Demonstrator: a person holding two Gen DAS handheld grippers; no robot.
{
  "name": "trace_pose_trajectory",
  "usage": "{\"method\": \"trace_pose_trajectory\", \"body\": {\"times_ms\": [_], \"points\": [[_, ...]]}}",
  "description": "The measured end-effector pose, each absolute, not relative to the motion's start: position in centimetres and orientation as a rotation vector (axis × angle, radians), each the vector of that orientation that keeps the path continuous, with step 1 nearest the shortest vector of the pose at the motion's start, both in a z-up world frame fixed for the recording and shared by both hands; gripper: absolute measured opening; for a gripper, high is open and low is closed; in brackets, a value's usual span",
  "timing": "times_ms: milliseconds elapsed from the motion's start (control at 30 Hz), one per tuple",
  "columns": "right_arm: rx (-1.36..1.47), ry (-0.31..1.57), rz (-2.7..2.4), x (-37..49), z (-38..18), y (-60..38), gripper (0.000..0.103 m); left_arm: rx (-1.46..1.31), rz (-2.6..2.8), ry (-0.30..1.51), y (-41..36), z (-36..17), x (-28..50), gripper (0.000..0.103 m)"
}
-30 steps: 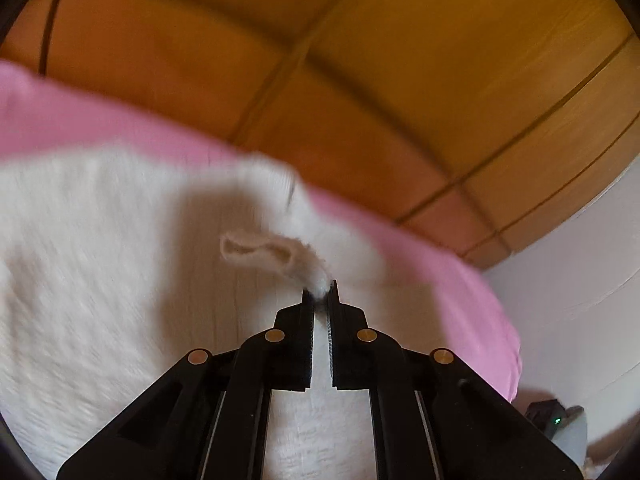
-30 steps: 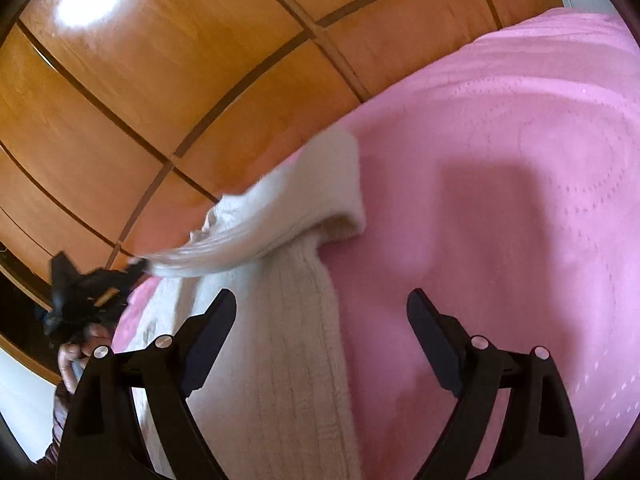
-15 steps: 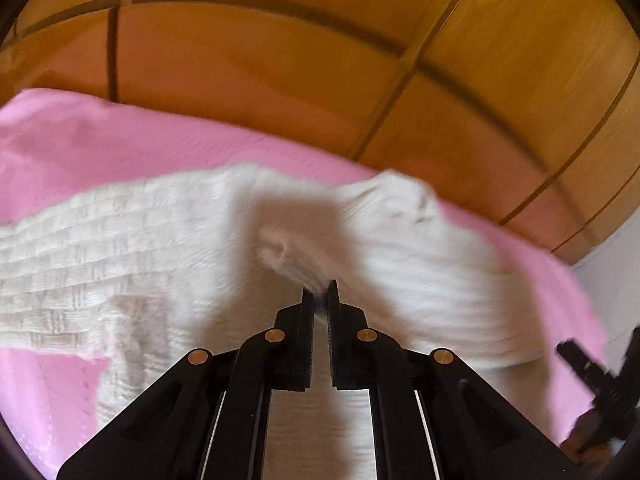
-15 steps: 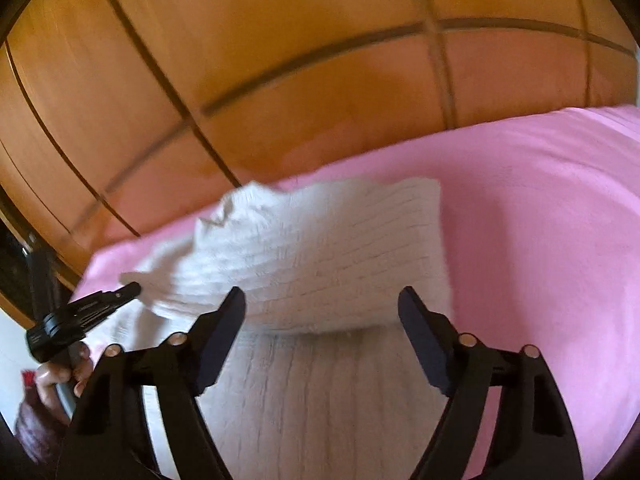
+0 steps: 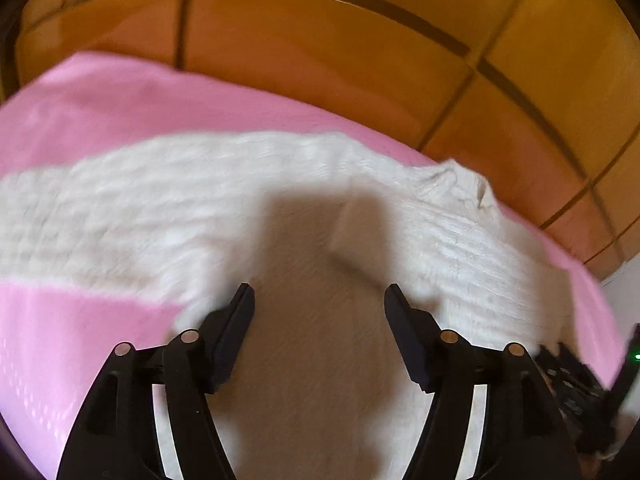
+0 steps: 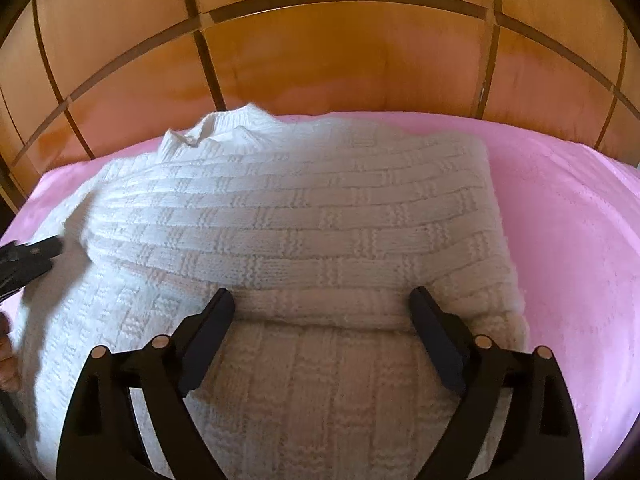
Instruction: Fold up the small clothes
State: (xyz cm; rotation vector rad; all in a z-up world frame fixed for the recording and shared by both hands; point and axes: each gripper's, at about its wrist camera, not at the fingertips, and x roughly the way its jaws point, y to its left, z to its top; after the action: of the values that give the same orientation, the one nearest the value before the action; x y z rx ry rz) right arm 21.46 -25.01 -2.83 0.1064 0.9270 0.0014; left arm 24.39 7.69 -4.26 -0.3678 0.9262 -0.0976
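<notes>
Wood panelling (image 6: 328, 64) closes off the back of the scene, and a pink bedspread (image 6: 560, 216) is spread below it. On that bedspread the white knitted sweater (image 6: 288, 216) is laid, with one part already folded across its body.

A pinch of knit was held between the shut jaws of the left gripper (image 5: 319, 300) a moment ago; those jaws have just been opening, and nothing is gripped between them now. The fold is judged to have been released into place, so the next fold can be started.

The left gripper is pointed steeply down over the sweater, its shadow cast on the cloth. The right gripper (image 6: 322, 304) is likewise angled down, its jaws spread wide over the folded edge, with no cloth pinched.
</notes>
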Motion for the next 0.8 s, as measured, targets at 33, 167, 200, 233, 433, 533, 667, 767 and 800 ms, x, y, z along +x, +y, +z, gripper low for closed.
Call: {"method": "trace_pose_trajectory", "body": {"times_ms": [33,167,200,233,433,533,667,767,800], "points": [[0.099,0.927,-0.003,21.5,-2.7,-24.8,0.091,-0.395,-0.097,0.917,8.7,-4.1,23.6,0.066],[0.071,0.929,-0.016,21.1,-2.5,-24.6,0.096,-0.508,-0.050,0.882,13.5,-3.3,20.5,0.066],[0.064,0.931,-0.018,21.1,-2.5,-24.6,0.099,-0.562,-0.034,0.881,15.5,-3.4,19.6,0.066],[0.057,0.934,-0.020,21.2,-2.6,-24.4,0.101,-0.603,-0.019,0.879,17.0,-3.4,18.8,0.065],[-0.005,0.941,-0.054,21.2,-2.7,-23.7,0.101,-0.877,0.159,0.794,28.0,-5.1,14.0,0.057],[-0.004,0.943,-0.053,21.2,-2.7,-23.8,0.101,-0.967,0.260,0.719,32.7,-5.3,12.2,0.057],[-0.006,0.941,-0.056,21.0,-2.7,-23.9,0.101,-1.074,0.339,0.664,37.4,-6.1,11.4,0.057],[-0.010,0.940,-0.060,21.0,-2.7,-23.8,0.101,-1.163,0.350,0.629,39.9,-6.9,12.1,0.056],[-0.012,0.940,-0.061,21.0,-2.7,-23.8,0.101,-1.179,0.348,0.629,40.5,-7.0,12.4,0.052]]}}
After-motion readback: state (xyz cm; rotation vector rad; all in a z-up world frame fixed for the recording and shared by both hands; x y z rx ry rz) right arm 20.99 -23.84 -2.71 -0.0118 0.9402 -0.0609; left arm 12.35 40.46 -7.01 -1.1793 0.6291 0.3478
